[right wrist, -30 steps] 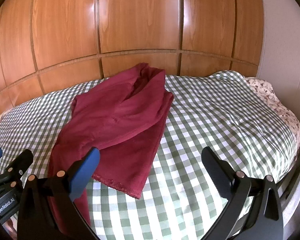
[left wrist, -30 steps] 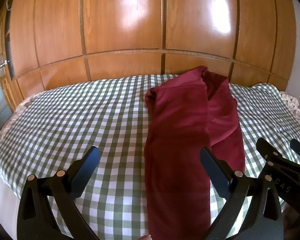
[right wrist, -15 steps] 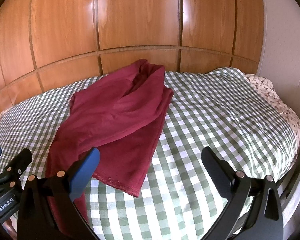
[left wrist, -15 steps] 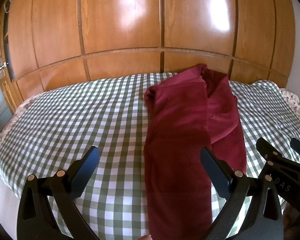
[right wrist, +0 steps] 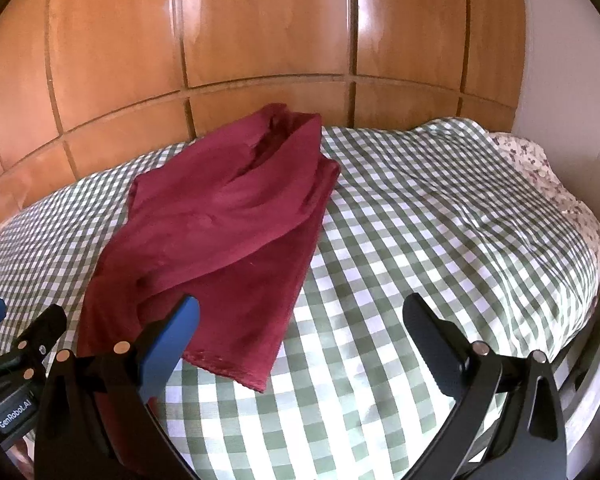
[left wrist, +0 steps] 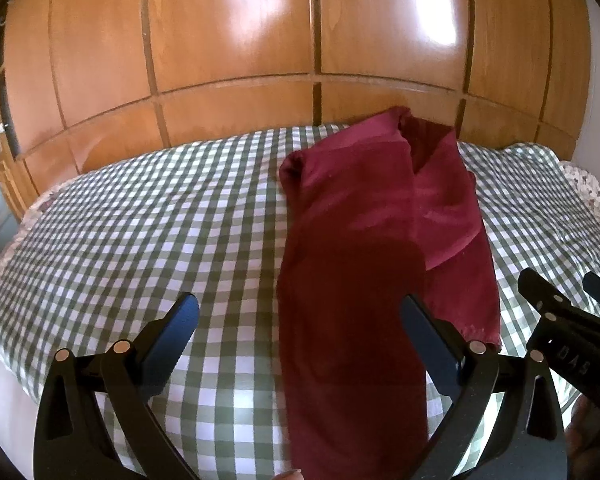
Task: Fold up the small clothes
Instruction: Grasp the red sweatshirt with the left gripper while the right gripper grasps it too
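The left gripper hangs above the near edge of the bed with its fingers spread wide, nothing between them. The right gripper sits just beside it, likewise spread and empty, over bare checked cloth.

Under and ahead of the left gripper lies the maroon garment, a long narrow piece already doubled lengthwise. Its long axis runs from the near edge of the bed away toward the wooden wardrobe, the far end bunched against the panels. In the right wrist view the maroon garment slants from lower left to upper middle; one layer lies over another, and a stitched hem ends near the right gripper's left finger.

It rests on the green-and-white checked bedspread. A floral sheet shows at the bed's right edge.
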Demonstrator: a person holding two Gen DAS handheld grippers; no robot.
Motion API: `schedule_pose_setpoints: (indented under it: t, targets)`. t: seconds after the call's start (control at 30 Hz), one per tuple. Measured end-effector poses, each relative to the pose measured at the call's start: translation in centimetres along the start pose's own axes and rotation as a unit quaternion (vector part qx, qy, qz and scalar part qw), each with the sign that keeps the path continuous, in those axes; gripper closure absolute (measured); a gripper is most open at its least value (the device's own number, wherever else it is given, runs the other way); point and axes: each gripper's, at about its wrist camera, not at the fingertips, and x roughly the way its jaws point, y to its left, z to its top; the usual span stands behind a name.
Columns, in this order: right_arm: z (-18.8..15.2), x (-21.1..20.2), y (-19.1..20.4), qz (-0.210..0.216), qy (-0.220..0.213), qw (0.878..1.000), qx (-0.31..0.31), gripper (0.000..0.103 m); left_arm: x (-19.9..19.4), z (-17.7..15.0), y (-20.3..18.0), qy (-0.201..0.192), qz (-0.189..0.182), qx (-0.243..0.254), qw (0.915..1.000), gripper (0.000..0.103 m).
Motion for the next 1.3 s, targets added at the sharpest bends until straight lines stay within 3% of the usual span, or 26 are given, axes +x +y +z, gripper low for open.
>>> schedule_pose_setpoints:
  t: [0.5,0.6,0.7,0.73,0.87,0.97,1.07,1.13,1.23,1.3]
  targets:
    - [0.4,2.2,-3.3,0.008,0.027,0.999,0.035,0.002,4.8,0.0,-2.4,0.085,-0.072,0.032,0.9933,0.005]
    - [0.7,3.0,-4.3,0.014,0.040,0.998,0.056,0.004,5.9,-0.4,-3.5,0.102,-0.087,0.065,0.9888,0.026]
    - [1.0,3.8,-4.9,0.034,0.057,0.995,0.077,0.014,7.0,-1.0,-3.7,0.115,-0.090,0.086,0.9855,0.060]
    - [1.2,4.2,-5.0,0.046,0.064,0.993,0.084,0.018,7.3,-1.0,-3.3,0.121,-0.098,0.080,0.9846,0.071]
    - [1.9,6.0,-4.4,0.099,0.095,0.985,0.101,0.048,7.0,-0.1,0.0,0.120,-0.155,0.013,0.9805,0.092]
    - [2.6,7.9,-3.1,0.155,0.123,0.974,0.112,0.055,6.0,1.6,3.5,0.101,-0.190,-0.049,0.9753,0.095]
    - [3.3,10.3,-0.9,0.219,0.163,0.954,0.126,0.057,5.5,3.9,7.1,0.073,-0.195,-0.101,0.9730,0.095]
    - [3.7,11.4,0.5,0.238,0.175,0.947,0.127,0.057,5.4,5.4,9.7,0.059,-0.200,-0.136,0.9684,0.095]
    - [4.3,13.1,1.7,0.250,0.187,0.939,0.147,0.062,5.4,7.8,12.6,0.034,-0.174,-0.153,0.9723,0.095]
    - [5.1,13.8,2.0,0.250,0.188,0.938,0.152,0.079,6.0,9.4,14.6,0.022,-0.142,-0.157,0.9770,0.095]
